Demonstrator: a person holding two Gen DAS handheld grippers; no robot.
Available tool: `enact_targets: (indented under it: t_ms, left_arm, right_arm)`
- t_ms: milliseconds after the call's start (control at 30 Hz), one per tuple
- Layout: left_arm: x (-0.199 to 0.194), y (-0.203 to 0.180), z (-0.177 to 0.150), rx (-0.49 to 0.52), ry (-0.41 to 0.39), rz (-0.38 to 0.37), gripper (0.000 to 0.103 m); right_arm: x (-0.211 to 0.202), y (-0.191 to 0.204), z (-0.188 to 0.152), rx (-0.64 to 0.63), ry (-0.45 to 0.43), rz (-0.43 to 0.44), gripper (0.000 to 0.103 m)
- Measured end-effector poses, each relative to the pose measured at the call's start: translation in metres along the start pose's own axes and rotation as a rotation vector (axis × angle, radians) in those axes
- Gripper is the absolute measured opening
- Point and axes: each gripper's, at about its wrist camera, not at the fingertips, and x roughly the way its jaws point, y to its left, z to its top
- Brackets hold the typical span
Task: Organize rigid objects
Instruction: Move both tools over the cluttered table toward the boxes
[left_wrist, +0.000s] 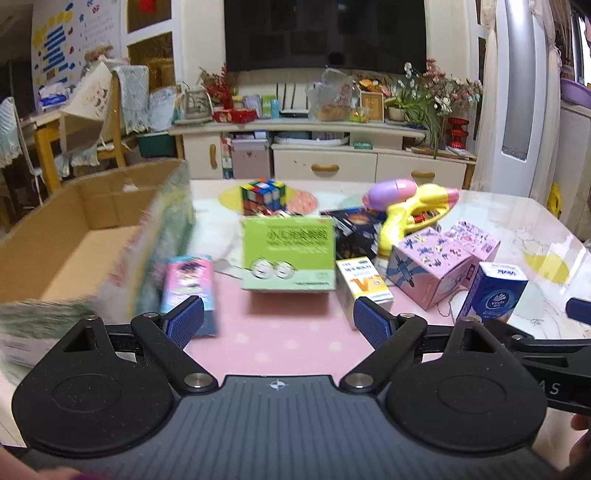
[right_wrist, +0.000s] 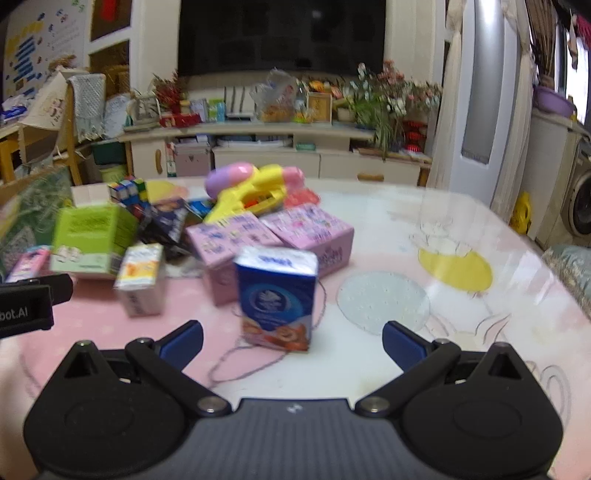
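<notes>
My left gripper (left_wrist: 277, 322) is open and empty above the pink tablecloth, facing a green box (left_wrist: 289, 255). Around it lie a pink-blue carton (left_wrist: 188, 284), an orange-white box (left_wrist: 364, 285), a Rubik's cube (left_wrist: 263, 195), a dark box (left_wrist: 351, 232), a yellow water gun (left_wrist: 410, 210), two pink boxes (left_wrist: 436, 267) and a blue milk carton (left_wrist: 493, 291). A blurred green-patterned object (left_wrist: 155, 251) leans against the cardboard box (left_wrist: 74, 236) at left. My right gripper (right_wrist: 291, 341) is open, with the blue milk carton (right_wrist: 277, 295) upright just ahead between its fingers.
A thin cord (right_wrist: 258, 354) trails on the table near the milk carton. The other gripper's body (right_wrist: 26, 306) shows at the left edge of the right wrist view. A TV cabinet (left_wrist: 325, 147) stands behind the table. The table's right part has a glass-covered patterned cloth (right_wrist: 454, 269).
</notes>
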Motion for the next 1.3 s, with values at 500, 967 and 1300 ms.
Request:
enact_targets:
  t_ms: [500,967,1300]
  left_arm:
    - [-0.084,0.065,0.007,-0.015,-0.097,0.118,0.103]
    - [-0.123,0.094,0.006,-0.052,-0.152,0.186,0.103]
    - [-0.125,0.087,0.003,-0.077,-0.168,0.22,0.103]
  right_arm:
    - [-0.087,0.054,0.034,-0.016,-0.171,0.115,0.102]
    - [-0.128,0.094,0.05,-0.026,-0.238,0.236,0.103]
    - [-0.144,0.113,0.05,-0.07,-0.262,0.275,0.103]
